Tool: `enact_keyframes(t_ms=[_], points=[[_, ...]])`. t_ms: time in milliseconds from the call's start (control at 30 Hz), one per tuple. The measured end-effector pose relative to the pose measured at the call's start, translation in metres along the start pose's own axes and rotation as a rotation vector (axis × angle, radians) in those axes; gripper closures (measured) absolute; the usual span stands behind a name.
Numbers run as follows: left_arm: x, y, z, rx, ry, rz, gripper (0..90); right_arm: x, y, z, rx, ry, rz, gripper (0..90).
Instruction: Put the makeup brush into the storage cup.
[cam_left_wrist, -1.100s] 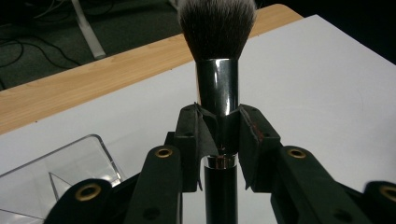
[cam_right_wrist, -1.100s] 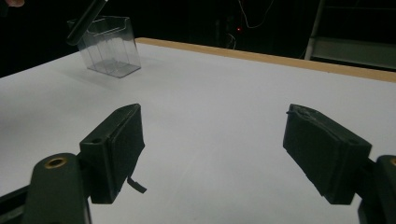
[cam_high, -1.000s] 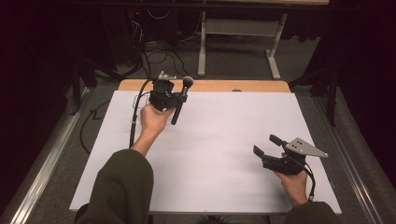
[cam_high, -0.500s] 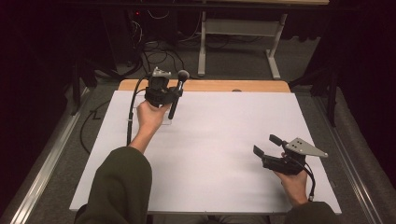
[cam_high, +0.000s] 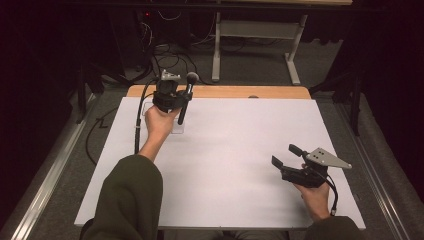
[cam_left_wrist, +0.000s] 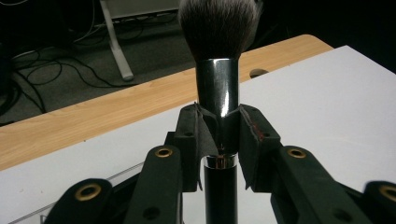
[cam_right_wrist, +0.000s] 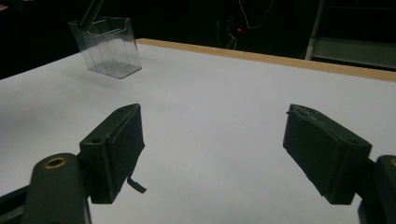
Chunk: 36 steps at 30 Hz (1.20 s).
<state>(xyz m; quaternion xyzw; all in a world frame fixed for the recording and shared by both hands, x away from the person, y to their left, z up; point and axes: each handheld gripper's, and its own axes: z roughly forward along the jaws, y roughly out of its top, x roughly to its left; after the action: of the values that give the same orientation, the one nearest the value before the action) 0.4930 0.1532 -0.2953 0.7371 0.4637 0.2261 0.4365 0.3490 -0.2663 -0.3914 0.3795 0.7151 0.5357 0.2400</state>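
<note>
The left tool (cam_high: 176, 100) has carried the makeup brush (cam_high: 185, 97) toward the far left corner of the bench (cam_high: 240, 150), over the clear box (cam_right_wrist: 105, 46). It pinches the shiny, slippery-looking handle. The brush looks light with soft bristles. The right tool (cam_right_wrist: 210, 149) rests spread.

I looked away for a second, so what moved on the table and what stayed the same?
The left tongs, shut on the black-handled makeup brush with a silver collar, carried it a little toward the far edge, over the clear plastic holder. The brush stayed held with its bristles up. The right tongs stayed open and in place above the white tabletop.
</note>
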Motion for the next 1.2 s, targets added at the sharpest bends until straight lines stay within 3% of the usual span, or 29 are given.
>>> enact_keyframes(t_ms=[833, 1200], points=[[0.022, -0.002, 0.012, -0.047, 0.083, -0.038, 70.7, 0.000, 0.000, 0.000, 0.003, 0.004, 0.007, 21.8], [0.028, -0.004, 0.018, -0.064, 0.098, -0.046, 70.7, 0.000, 0.000, 0.000, 0.004, 0.002, 0.008, 21.8]])
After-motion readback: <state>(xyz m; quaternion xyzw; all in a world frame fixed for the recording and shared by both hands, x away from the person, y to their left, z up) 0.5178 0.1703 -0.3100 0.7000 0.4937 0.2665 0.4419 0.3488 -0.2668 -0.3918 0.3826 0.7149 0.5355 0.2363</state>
